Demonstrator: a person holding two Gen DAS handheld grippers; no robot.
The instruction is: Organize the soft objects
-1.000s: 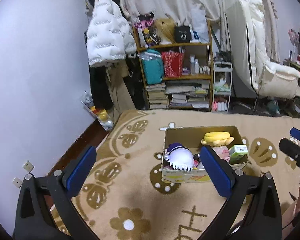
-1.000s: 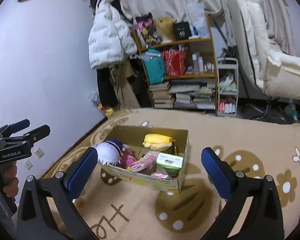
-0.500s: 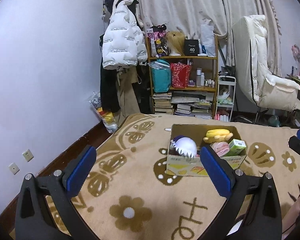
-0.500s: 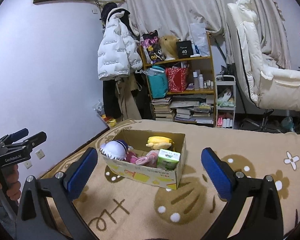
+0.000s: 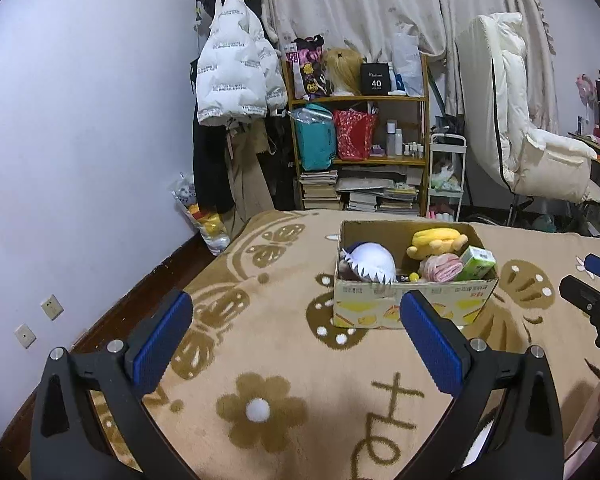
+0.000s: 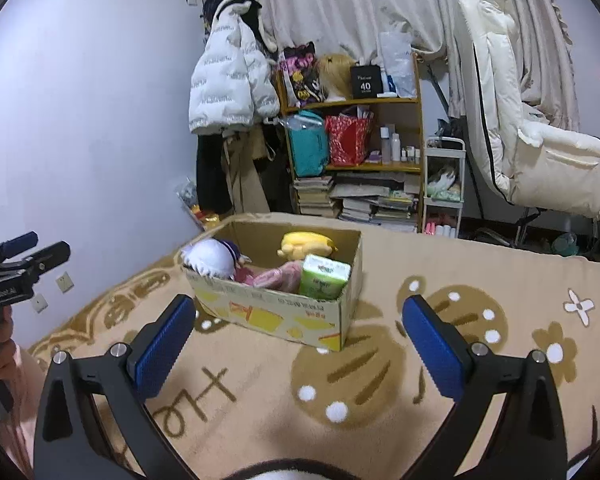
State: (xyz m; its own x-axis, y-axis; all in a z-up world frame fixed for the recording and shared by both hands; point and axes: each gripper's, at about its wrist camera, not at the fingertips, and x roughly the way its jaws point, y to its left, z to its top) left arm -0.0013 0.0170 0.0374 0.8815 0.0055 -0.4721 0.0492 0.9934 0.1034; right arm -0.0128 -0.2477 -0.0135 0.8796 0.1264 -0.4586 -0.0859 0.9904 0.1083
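Note:
An open cardboard box (image 5: 412,308) (image 6: 272,312) stands on the tan patterned blanket. In it lie a white-haired plush doll (image 5: 370,262) (image 6: 214,258), a yellow plush (image 5: 436,242) (image 6: 306,244), a pink soft item (image 5: 442,270) (image 6: 278,276) and a green tissue pack (image 5: 476,264) (image 6: 324,276). My left gripper (image 5: 296,340) is open and empty, held back from the box. My right gripper (image 6: 296,340) is open and empty, also short of the box.
The blanket (image 5: 260,340) covers a bed along the left wall. Beyond it stand a cluttered bookshelf (image 5: 360,140), a hanging white puffer jacket (image 5: 236,76), a small white cart (image 5: 446,176) and a white recliner chair (image 5: 532,132).
Both grippers have pulled back and up from the box, which now looks smaller and farther away. Both stay open and empty.

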